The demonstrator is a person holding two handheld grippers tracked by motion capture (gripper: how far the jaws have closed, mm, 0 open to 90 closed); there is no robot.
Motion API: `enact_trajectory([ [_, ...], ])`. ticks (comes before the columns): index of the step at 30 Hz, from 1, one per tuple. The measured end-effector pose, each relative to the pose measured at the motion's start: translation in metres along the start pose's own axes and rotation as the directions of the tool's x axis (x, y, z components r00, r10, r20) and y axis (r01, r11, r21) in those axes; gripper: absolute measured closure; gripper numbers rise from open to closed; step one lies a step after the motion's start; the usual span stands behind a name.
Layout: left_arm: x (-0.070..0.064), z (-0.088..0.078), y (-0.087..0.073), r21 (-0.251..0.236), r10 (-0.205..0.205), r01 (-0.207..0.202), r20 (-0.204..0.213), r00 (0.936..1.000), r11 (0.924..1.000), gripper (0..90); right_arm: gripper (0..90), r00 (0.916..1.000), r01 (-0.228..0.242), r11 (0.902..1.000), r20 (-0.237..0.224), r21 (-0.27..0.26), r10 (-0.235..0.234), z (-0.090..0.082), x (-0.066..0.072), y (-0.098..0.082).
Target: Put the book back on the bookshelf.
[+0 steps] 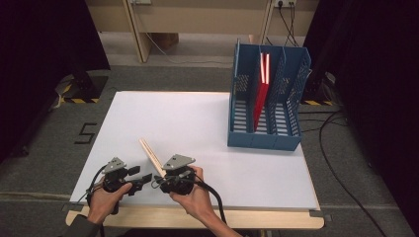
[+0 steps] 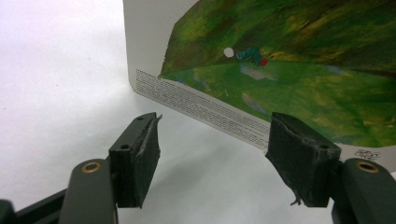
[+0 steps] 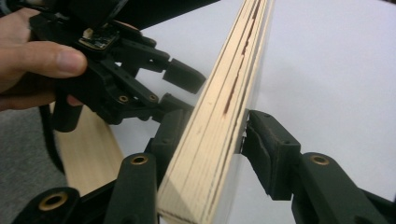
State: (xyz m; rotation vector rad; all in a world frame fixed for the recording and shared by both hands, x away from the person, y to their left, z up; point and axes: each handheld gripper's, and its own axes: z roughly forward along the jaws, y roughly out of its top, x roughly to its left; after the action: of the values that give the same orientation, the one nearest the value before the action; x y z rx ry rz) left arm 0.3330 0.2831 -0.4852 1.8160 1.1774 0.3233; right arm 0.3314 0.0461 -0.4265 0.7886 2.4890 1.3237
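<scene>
A thick board book (image 1: 150, 154) stands on its edge on the white table (image 1: 197, 118), near the front. Its stacked pale page edges (image 3: 233, 70) face the right gripper view. My right gripper (image 1: 164, 174) has one jaw on each side of the book, pads against both covers. In the left gripper view the cover (image 2: 280, 70) shows a green painted leaf with a small caterpillar and a strip of print. My left gripper (image 2: 215, 140) stands open just left of the book, facing that cover with nothing between its jaws. The left gripper (image 3: 187, 91) also appears beside the book, held by a hand.
A blue mesh file rack (image 1: 267, 138) with three slots stands at the back right of the table. A red book (image 1: 262, 94) leans in its middle slot. The table's wooden front edge (image 1: 197, 217) runs under the forearms. Cables (image 1: 341, 173) lie on the floor at right.
</scene>
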Motion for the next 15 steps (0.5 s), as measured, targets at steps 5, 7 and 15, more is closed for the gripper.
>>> enact_trajectory([
  [5,0.002,0.0,-0.001,0.002,-0.007,0.007,-0.003,1.0,1.0,33.3,60.5,0.9988,0.029,0.9993,0.04,-0.023,-0.028,0.002,-0.001,-0.004],
  [7,0.003,0.0,-0.001,0.002,-0.011,0.011,-0.008,0.9999,0.9999,33.3,62.7,0.9973,0.051,0.9981,0.055,-0.035,-0.049,0.002,-0.001,-0.005],
  [15,0.005,0.001,-0.001,0.005,-0.019,0.019,-0.011,0.9998,0.9998,33.2,75.5,0.9963,0.052,0.9957,0.072,-0.076,-0.047,-0.002,-0.021,-0.007],
])
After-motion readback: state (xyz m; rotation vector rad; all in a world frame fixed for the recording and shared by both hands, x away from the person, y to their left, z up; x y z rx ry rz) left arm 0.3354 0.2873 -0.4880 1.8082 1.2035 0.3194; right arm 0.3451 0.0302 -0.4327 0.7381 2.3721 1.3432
